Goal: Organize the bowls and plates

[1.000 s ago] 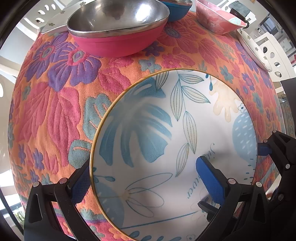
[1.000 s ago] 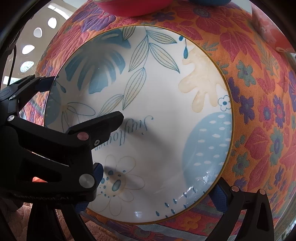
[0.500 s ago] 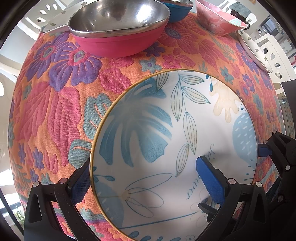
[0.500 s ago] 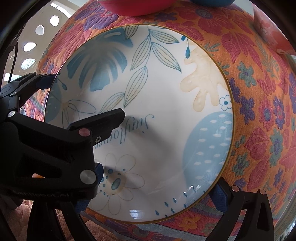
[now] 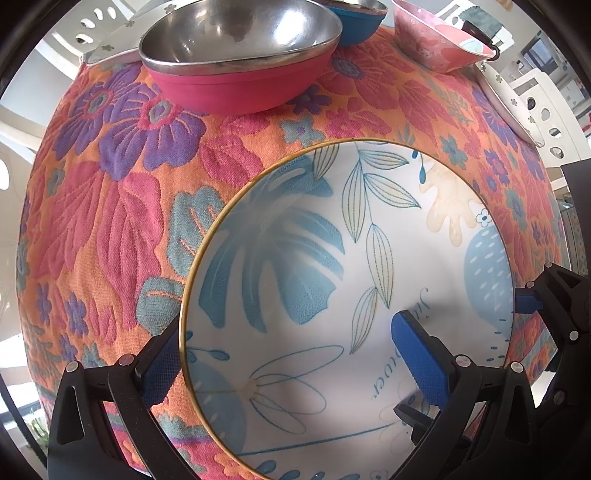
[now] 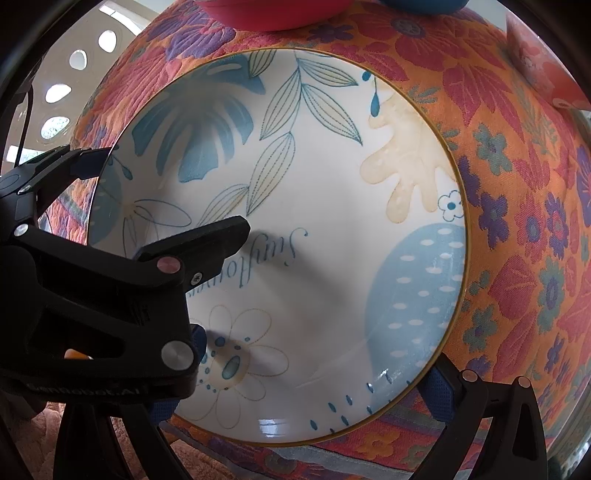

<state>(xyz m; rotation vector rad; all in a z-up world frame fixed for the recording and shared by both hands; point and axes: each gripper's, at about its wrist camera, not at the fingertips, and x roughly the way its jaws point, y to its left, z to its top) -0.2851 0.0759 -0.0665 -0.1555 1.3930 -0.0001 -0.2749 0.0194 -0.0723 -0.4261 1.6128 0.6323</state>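
Observation:
A white deep plate (image 5: 314, 229) with blue leaves and a gold rim lies on the floral tablecloth (image 5: 110, 221). My left gripper (image 5: 288, 362) is open across its left rim: one blue pad (image 5: 159, 369) sits outside against the rim and the other finger reaches over the inside. My right gripper (image 6: 314, 369) is open across the opposite rim of the plate (image 6: 332, 166), with one finger (image 6: 439, 395) outside. Its other finger is mostly hidden behind the left gripper (image 6: 166, 195). The right gripper's outer pad (image 5: 526, 303) shows at the plate's right edge.
A pink bowl with a steel inside (image 5: 240, 85) stands just behind the plate. A blue bowl (image 5: 358, 22) and a pink patterned bowl (image 5: 439, 48) stand further back. A white plate (image 5: 509, 107) lies at the table's right edge, beside a white chair (image 5: 546, 110).

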